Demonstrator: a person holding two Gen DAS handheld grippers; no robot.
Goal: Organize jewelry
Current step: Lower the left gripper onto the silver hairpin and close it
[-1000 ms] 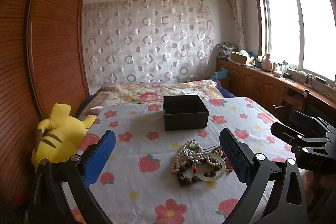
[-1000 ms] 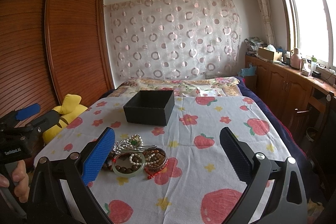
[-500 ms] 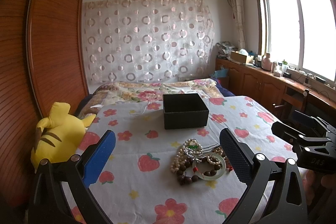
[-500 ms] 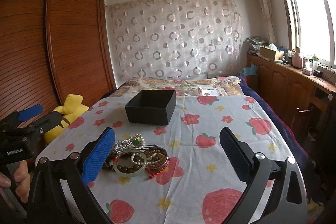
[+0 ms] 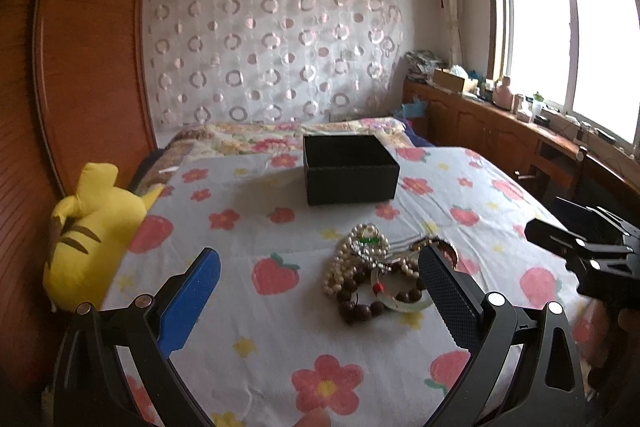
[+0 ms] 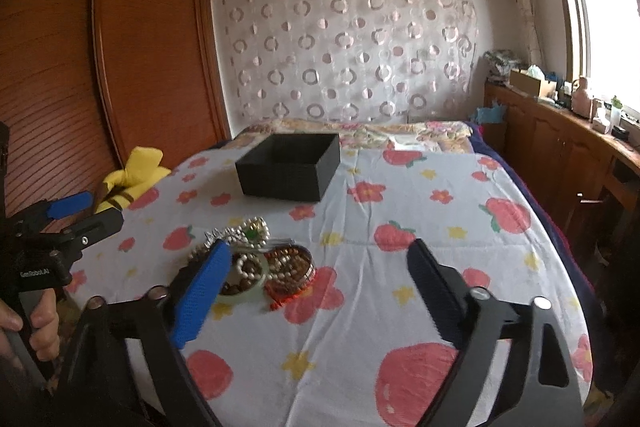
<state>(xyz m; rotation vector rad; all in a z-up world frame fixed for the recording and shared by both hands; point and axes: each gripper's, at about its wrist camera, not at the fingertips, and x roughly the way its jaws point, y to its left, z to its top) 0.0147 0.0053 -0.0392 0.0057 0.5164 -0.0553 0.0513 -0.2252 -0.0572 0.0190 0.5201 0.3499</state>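
Both sets of jaws spread wide and empty: left gripper (image 5: 318, 289), right gripper (image 6: 318, 283), each hovering over the flowered cloth (image 5: 280, 347) on the bed. Nearest, and partly hidden behind the inner pad of each, a tangled jewelry pile (image 5: 380, 277): cream pearl strand (image 5: 340, 267), dark wooden bead bracelet (image 5: 360, 303), pale green bangle (image 6: 244, 291), a small green stone (image 5: 370, 239) set in silver, a round tin of brown beads (image 6: 289, 265) with red cord trailing below. All heaped and overlapping, strands looped through one another. Likely trouble: closing on one strand and dragging its neighbours along, then shedding them on the cloth short of the goal; smooth round beads slipping out of flat pads; bangle rolling off when nudged; soft bedding giving way under a downward press, so a pinch landing on fabric instead. Also a risk of the two grippers colliding, both aimed at one small heap. Farther ahead of both jaws, well apart from the pile, an open black box (image 5: 350, 169), apparently empty. Off to the left, a yellow plush toy (image 5: 94, 227) at the bed's edge.
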